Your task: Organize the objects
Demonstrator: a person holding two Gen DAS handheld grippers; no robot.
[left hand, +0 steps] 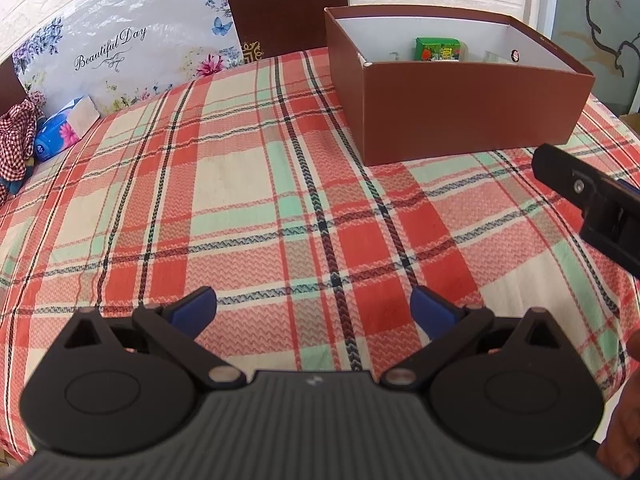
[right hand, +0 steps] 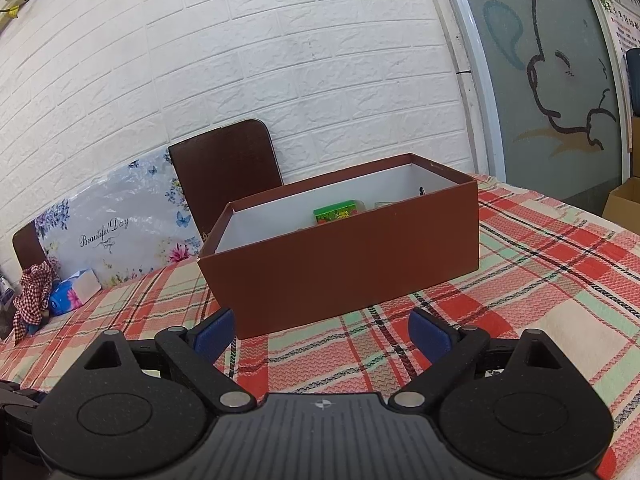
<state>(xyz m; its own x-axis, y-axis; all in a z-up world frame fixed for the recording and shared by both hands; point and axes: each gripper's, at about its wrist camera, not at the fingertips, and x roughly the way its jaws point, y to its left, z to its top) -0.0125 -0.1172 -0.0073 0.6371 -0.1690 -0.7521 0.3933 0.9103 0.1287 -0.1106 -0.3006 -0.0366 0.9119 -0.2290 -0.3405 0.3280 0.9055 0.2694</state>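
At the far left a checked cloth [left hand: 16,142] lay bunched at the edge of the worktop [left hand: 248,200], with a blue tissue pack [left hand: 66,128] just beside it. Behind them a floral board [left hand: 120,52] leaned on the white brick wall [right hand: 280,60], and a brown chair back [left hand: 284,4] stood to its right.

The left tool [left hand: 314,304] hovered over bare plaid cloth, its blue pads spread wide and holding nothing. Further right sat the brown box [left hand: 460,116], lidless and white inside, with a green packet [left hand: 440,50] against its far wall. The right tool [right hand: 320,330] faced the box's near side from just in front, also spread wide and empty; its black finger showed at the right edge of the left wrist view.
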